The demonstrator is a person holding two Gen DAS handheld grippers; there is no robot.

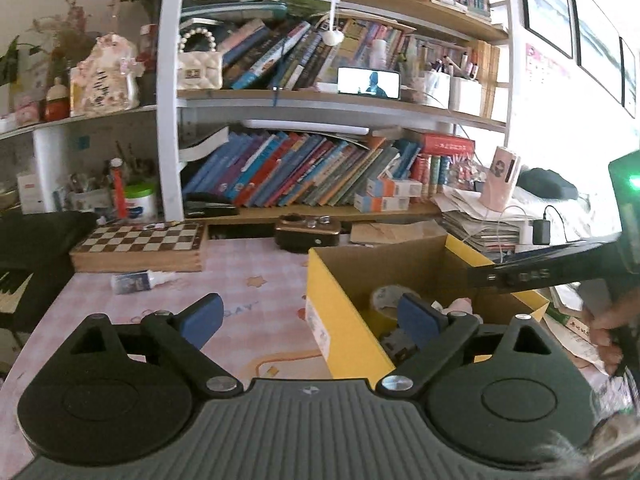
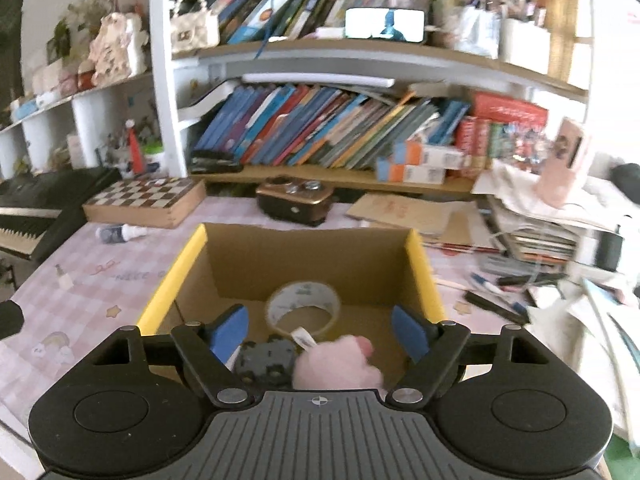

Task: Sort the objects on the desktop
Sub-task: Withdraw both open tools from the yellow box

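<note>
The cardboard box (image 2: pixel 308 256) with yellow outer walls sits in the middle of the right wrist frame, open at the top, and already holds a roll of tape (image 2: pixel 303 307), a dark grey blocky object (image 2: pixel 265 362) and a pink plush toy (image 2: pixel 336 366). The plush lies at the near end of the box floor, low in the frame and between the two blue pads; whether it is at rest cannot be told, as its outline is blurred.

The right tool (image 2: pixel 323 330) hangs above the open box with its jaws spread wide and nothing between them. The left tool (image 1: pixel 310 316) is likewise wide and empty; it straddles the box's near left corner (image 1: pixel 320 280), one pad over the pink checked bench (image 1: pixel 248 280) and one over the box interior.

What looks left to sort is a small bottle (image 1: pixel 138 281) lying on its side on the bench, in the middle left of the left wrist frame, just in front of the chessboard box (image 1: pixel 140 246). Its long axis runs roughly left to right across the picture, cap end toward the right. It lies ahead and to the left of the left tool, so the left hand is probably the nearer one. Pens (image 2: pixel 494 300) are scattered on the bench at the right of the right wrist frame, beside the box, nearer the right tool.
</note>
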